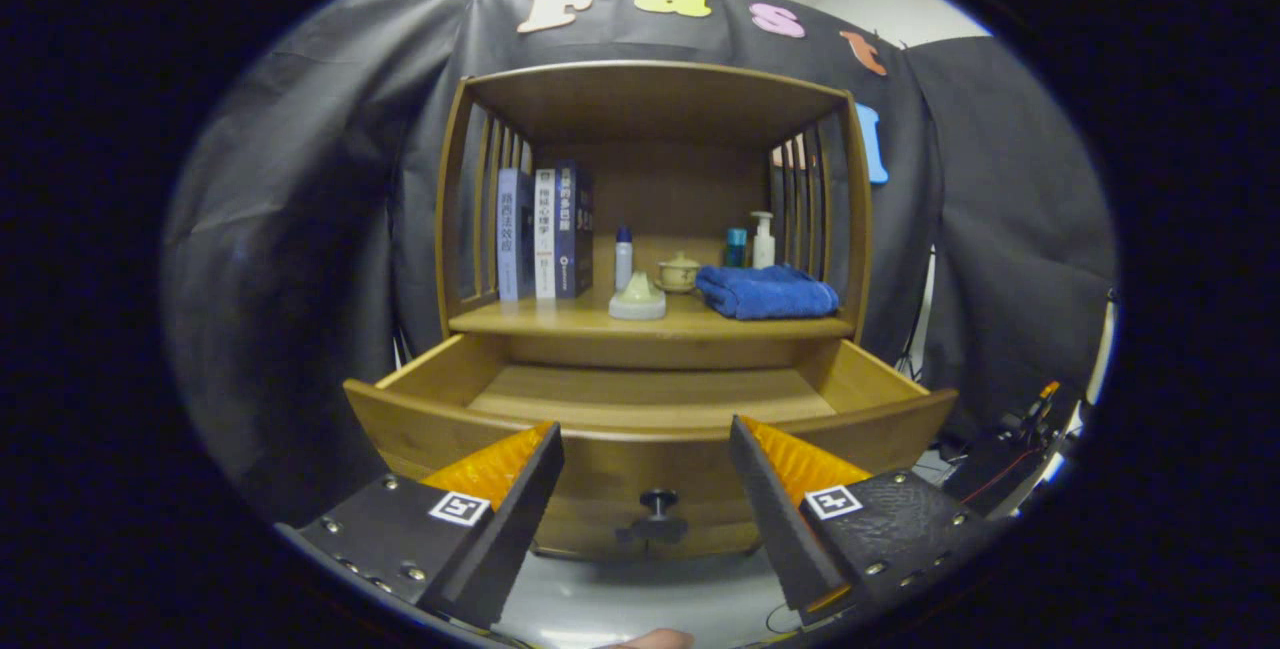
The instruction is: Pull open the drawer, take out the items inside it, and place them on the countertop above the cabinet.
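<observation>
Two fingers of the gripper stand wide apart with nothing between their ribbed pads; the round dark knob of the drawer front sits in the gap, just beyond the tips and untouched. The drawer is pulled well out from the wooden cabinet, a shallow box of smooth honey-coloured wood with a curved front board; the part of its floor that shows is bare plank, and the near strip behind the front board is hidden. Above it, the countertop holds three upright books against the slatted left side, a slim white bottle with a blue cap, a pale dome-shaped lid or dish near the front edge, a small lidded ceramic cup on a saucer, a folded blue towel of soft nap, and behind the towel a teal bottle and a white pump bottle. Black cloth hangs in folds behind the cabinet.
</observation>
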